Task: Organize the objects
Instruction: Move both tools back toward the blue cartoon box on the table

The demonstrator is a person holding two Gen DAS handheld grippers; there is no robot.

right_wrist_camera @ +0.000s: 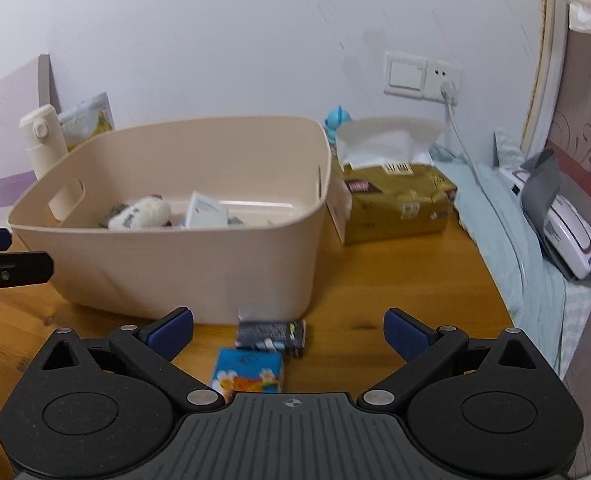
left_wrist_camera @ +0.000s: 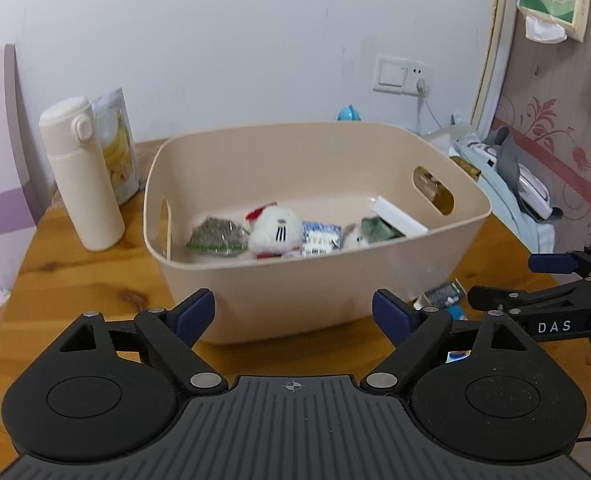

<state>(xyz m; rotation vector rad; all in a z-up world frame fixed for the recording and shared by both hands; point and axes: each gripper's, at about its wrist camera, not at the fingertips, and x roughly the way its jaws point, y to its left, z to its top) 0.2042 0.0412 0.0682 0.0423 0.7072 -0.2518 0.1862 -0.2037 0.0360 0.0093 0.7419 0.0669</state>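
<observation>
A beige bin [left_wrist_camera: 279, 292] sits on the wooden table [left_wrist_camera: 75, 280]. Inside it lie a green packet [left_wrist_camera: 215, 236], a white plush [left_wrist_camera: 273, 230], a blue-and-white packet [left_wrist_camera: 321, 238], a second small plush [left_wrist_camera: 355, 240] and a white box [left_wrist_camera: 399, 216] leaning toward the right wall. In front of the bin, on the table, lie a dark packet [right_wrist_camera: 271, 334] and just nearer a blue carton [right_wrist_camera: 249, 372], both between the fingers of the right gripper [right_wrist_camera: 289, 332], whose jaws are spread wide and hold nothing. The left gripper [left_wrist_camera: 293, 312] faces the bin's near wall, jaws wide apart and empty. A cream bottle [left_wrist_camera: 81, 172] stands left of the bin.
</observation>
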